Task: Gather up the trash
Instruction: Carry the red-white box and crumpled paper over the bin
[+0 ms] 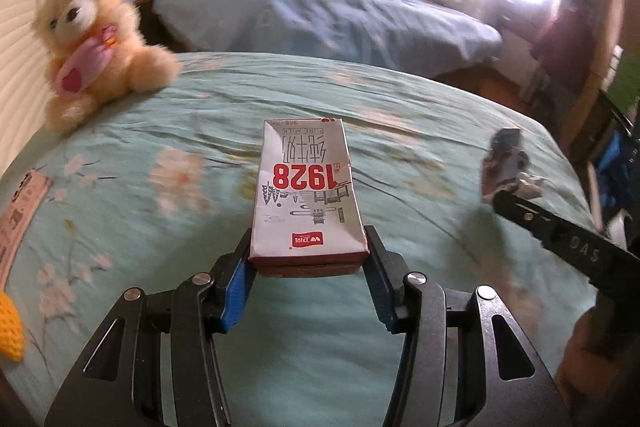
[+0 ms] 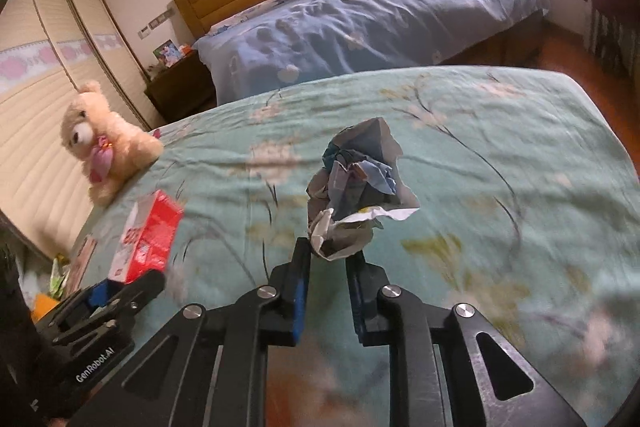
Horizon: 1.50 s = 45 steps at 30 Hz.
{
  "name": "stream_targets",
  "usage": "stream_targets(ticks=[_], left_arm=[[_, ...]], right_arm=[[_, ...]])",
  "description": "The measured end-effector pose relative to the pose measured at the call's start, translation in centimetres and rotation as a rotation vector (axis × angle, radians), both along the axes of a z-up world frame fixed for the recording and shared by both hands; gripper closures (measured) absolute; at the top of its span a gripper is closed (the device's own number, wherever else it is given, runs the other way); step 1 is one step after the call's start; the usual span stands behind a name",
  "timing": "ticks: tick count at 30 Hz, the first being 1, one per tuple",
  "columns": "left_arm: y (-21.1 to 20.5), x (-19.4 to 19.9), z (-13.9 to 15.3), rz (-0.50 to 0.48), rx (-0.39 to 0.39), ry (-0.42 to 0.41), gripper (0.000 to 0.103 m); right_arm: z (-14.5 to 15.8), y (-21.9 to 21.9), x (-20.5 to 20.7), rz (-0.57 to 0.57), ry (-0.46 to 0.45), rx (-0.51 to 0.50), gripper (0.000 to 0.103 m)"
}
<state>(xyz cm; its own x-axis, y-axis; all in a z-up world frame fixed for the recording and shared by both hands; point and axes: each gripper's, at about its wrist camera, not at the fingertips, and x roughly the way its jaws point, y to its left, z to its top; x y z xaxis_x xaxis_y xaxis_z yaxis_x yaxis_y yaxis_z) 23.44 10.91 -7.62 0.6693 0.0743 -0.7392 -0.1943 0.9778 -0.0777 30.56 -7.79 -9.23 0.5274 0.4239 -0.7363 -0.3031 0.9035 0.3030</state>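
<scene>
Holding a carton (image 1: 306,191) at centre frame, my left gripper (image 1: 308,259) is clamping its base; it looks light and stiff but crushable, so I'm gripping its flat sides. My right gripper (image 2: 328,255) is pinching a paper wad (image 2: 358,187), feather-light and springy, by its lower edge above the bed (image 2: 500,147).

Milk carton (image 1: 306,195) reads "1928", "PURE MILK"; left gripper (image 2: 120,287) "GenRobot.AI".

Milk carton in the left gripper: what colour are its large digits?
Red, on the white face of the milk carton; clearest in the left wrist view.
</scene>
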Motion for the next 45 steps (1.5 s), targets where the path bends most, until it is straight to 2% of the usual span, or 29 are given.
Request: stream_targets(ticks=[6, 11, 19, 45], left_arm=[[-4.7, -1.4, 0.6, -0.122, -0.002, -0.012, 0.053], [-7.3, -2.3, 1.0, -0.182, -0.001, -0.019, 0.053], [-10.5, -3.7, 1.5, -0.26, 0.011, -0.031, 0.053], [-19.2, -5.8, 1.7, -0.471, 0.045, -0.016, 0.053]], right_arm=[[0.3, -3.3, -3.6, -0.012, 0.022, 0.024, 0.085], [0.9, -5.9, -5.8, -0.044, 0.019, 0.025, 0.085], [2.4, -8.4, -8.6, -0.069, -0.016, 0.019, 0.085], [3.3, -16.4, -13.7, -0.202, -0.024, 0.039, 0.085]])
